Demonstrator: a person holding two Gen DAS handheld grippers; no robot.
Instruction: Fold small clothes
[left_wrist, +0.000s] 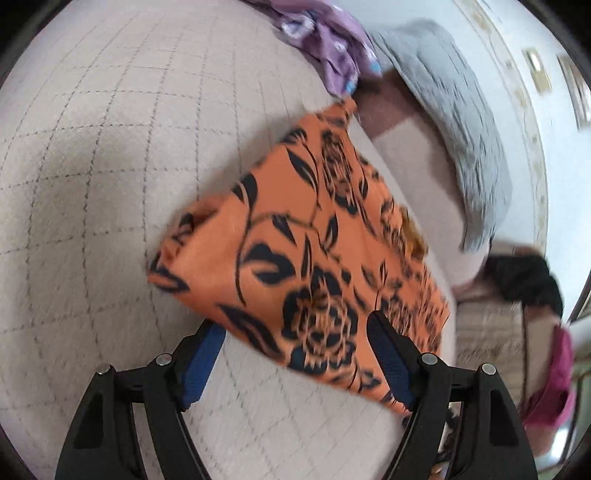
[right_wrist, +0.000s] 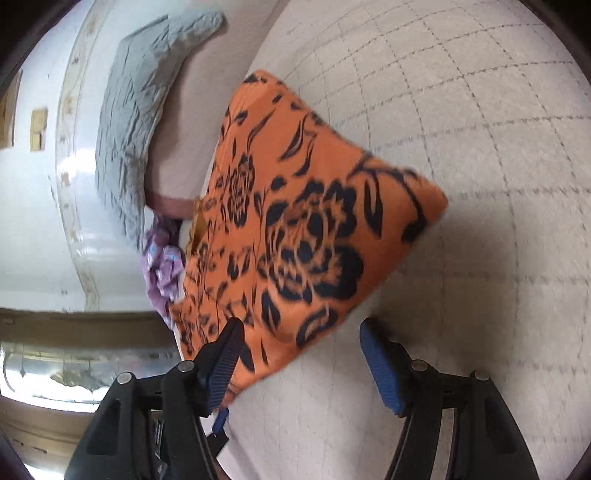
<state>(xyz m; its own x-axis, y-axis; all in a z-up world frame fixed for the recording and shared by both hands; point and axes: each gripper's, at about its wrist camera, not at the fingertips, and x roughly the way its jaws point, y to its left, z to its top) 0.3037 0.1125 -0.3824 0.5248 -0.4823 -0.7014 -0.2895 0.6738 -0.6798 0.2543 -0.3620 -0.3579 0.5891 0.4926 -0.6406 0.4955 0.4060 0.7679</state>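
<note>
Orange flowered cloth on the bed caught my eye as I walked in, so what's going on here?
A person with a handheld gripper in each hand is folding small clothes on a beige quilted bedspread. The orange cloth with black flower print lies folded into a rough rectangle. The left gripper and right gripper are both open, each with its blue-padded fingers straddling a near edge of the cloth, gripping nothing. A crumpled purple garment and a grey pillow lie beyond.

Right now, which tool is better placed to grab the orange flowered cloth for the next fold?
Probably the left tool: it is open and the orange cloth's near edge lies between its fingers. The right tool, also open, straddles only a corner.
</note>
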